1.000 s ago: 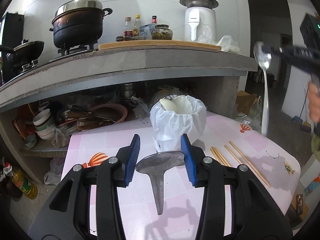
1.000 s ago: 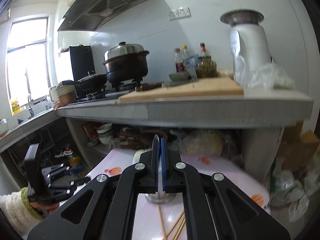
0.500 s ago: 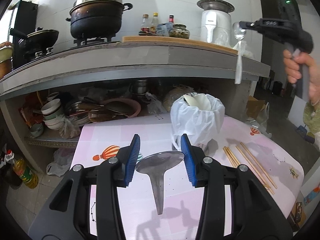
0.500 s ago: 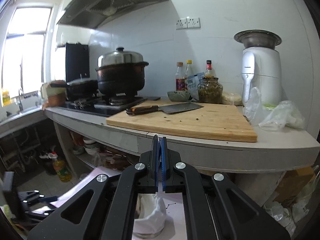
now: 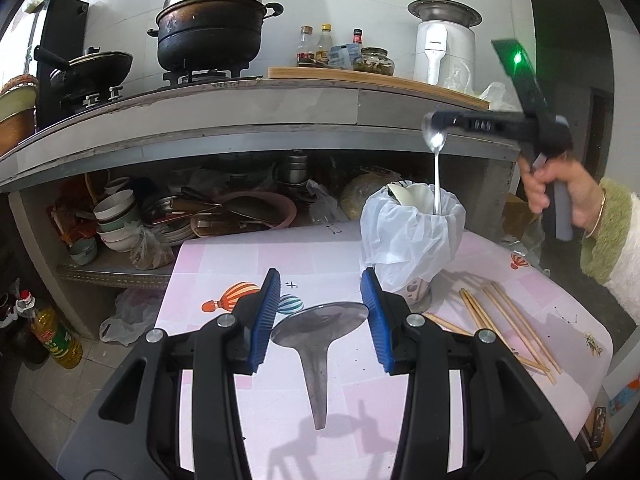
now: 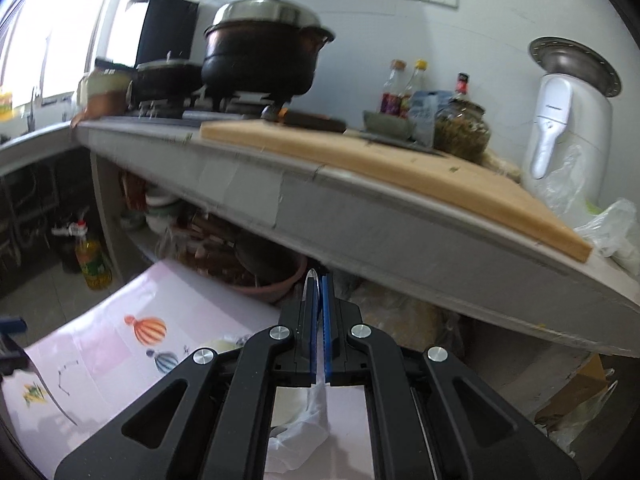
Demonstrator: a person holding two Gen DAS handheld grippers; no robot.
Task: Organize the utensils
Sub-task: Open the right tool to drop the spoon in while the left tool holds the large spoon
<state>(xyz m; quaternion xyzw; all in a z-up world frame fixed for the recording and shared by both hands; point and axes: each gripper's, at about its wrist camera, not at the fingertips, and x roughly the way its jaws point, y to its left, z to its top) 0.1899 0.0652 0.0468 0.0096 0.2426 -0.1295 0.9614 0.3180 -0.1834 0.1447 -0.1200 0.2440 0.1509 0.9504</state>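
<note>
In the left wrist view my left gripper [image 5: 320,320] holds a flat metal spatula [image 5: 318,332] by its head, above the pink table [image 5: 224,264]; its handle points back toward the camera. My right gripper [image 5: 431,123] is shut on the bowl of a metal spoon [image 5: 437,168], which hangs handle-down. The handle's tip dips into a cup lined with a white plastic bag [image 5: 412,236]. In the right wrist view the blue pads [image 6: 325,320] are pressed together on the spoon's edge [image 6: 313,282], with the bag-lined cup [image 6: 300,428] below. Several wooden chopsticks [image 5: 508,328] lie right of the cup.
A grey counter [image 5: 240,120] overhangs the table's far side, carrying a black pot [image 5: 210,32], a cutting board [image 5: 372,80], bottles and a white appliance [image 5: 444,48]. Bowls and pans crowd the shelf [image 5: 120,220] underneath. An oil bottle [image 5: 56,336] stands on the floor at left.
The right gripper carried the spoon leftward and down until it hung over the cup, its handle now inside the bag. The left gripper drifted slightly left, still holding the spatula.
</note>
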